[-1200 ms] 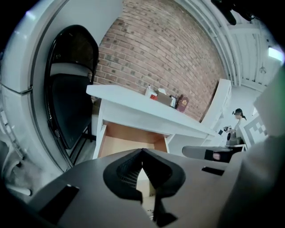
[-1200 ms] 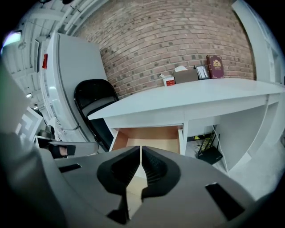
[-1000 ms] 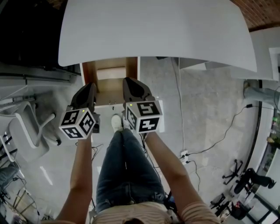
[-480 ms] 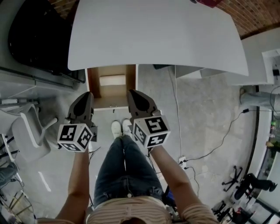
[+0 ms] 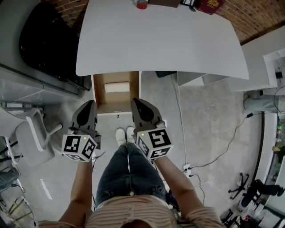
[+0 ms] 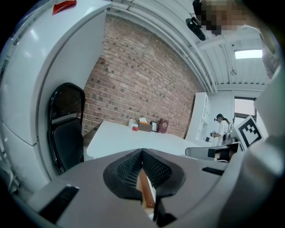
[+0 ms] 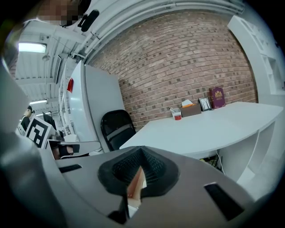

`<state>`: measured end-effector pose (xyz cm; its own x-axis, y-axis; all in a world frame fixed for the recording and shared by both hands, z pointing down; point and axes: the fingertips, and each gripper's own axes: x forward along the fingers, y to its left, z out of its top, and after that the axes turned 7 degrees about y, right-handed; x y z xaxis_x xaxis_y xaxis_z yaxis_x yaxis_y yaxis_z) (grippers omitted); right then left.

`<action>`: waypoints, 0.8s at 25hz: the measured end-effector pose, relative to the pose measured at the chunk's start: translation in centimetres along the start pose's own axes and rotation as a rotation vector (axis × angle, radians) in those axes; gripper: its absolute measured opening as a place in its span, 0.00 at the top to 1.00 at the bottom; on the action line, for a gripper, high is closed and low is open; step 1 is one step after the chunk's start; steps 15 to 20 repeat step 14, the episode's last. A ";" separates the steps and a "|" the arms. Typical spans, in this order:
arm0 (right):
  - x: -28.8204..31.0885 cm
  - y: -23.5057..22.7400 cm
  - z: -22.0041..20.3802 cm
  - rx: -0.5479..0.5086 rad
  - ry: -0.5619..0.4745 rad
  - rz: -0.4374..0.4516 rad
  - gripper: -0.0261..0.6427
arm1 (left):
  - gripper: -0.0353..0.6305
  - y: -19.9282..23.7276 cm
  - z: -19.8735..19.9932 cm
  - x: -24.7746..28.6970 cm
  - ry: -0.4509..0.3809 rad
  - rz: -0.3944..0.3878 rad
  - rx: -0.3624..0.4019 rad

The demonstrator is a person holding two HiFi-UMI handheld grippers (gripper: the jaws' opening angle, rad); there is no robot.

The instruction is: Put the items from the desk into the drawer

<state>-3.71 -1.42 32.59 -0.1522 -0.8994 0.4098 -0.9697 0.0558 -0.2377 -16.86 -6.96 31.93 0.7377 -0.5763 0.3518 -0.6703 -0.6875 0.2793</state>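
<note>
The white desk (image 5: 160, 40) fills the top of the head view. At its far edge stand a small red cup (image 5: 141, 4), a brown box (image 5: 164, 2) and a dark red book (image 5: 210, 5). Under the desk's near edge a wooden drawer (image 5: 116, 91) stands open, with only bare wood showing inside. My left gripper (image 5: 89, 103) and right gripper (image 5: 136, 101) hover side by side just in front of the drawer, both shut with nothing held. The right gripper view shows the cup (image 7: 177, 116), the box (image 7: 193, 109) and the book (image 7: 217, 97) far across the desk.
A black chair (image 5: 44, 40) stands left of the desk, and a white chair (image 5: 31, 138) is near my left arm. Cables and a power strip (image 5: 187, 165) lie on the floor to the right. A person (image 6: 220, 129) stands far off.
The head view has tilted up, so the desk's far edge and its items have come into sight. Both grippers have drawn back slightly from the drawer and stay shut.
</note>
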 end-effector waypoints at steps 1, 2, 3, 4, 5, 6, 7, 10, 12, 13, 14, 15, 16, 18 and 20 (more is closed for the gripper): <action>-0.2 0.1 0.2 -0.001 -0.005 0.000 0.94 | 0.93 -0.2 0.2 -0.2 -0.004 -0.002 0.002; -0.4 0.3 0.5 -0.002 -0.011 0.000 0.94 | 0.93 -0.4 0.4 -0.4 -0.009 -0.005 0.007; -0.7 0.5 0.8 -0.002 -0.019 0.003 0.94 | 0.93 -0.7 0.6 -0.6 -0.015 -0.007 0.012; -1.0 0.8 1.1 -0.005 -0.027 0.009 0.94 | 0.93 -1.0 0.9 -0.9 -0.023 -0.010 0.014; -1.4 1.0 1.3 -0.007 -0.036 0.018 0.94 | 0.93 -1.3 1.1 -1.2 -0.032 -0.012 0.013; -1.8 1.2 1.6 -0.010 -0.044 0.026 0.94 | 0.93 -1.6 1.4 -1.5 -0.043 -0.015 0.011; -2.2 1.4 1.9 -0.013 -0.053 0.031 0.94 | 0.93 -1.9 1.7 -1.8 -0.056 -0.017 0.010; -3.1 2.1 2.6 -0.028 -0.079 0.038 0.94 | 0.93 -2.3 2.7 -2.6 -0.092 -0.023 0.010; -3.9 2.5 3.1 -0.035 -0.096 0.042 0.94 | 0.93 -2.6 3.2 -3.3 -0.106 -0.028 0.011; -4.3 2.8 3.3 -0.037 -0.103 0.044 0.94 | 0.93 -2.8 3.4 -3.6 -0.110 -0.029 0.012; -4.7 3.1 3.5 -0.040 -0.110 0.046 0.94 | 0.93 -2.9 3.6 -3.9 -0.112 -0.030 0.012; -4.7 3.1 3.5 -0.040 -0.110 0.046 0.94 | 0.93 -2.9 3.6 -3.9 -0.112 -0.030 0.012; -4.7 3.1 3.5 -0.040 -0.110 0.046 0.94 | 0.93 -2.9 3.6 -3.9 -0.112 -0.030 0.012; -4.7 3.1 3.5 -0.040 -0.110 0.046 0.94 | 0.93 -2.9 3.6 -3.9 -0.112 -0.030 0.012; -4.7 3.1 3.5 -0.040 -0.110 0.046 0.94 | 0.93 -2.9 3.6 -3.9 -0.112 -0.030 0.012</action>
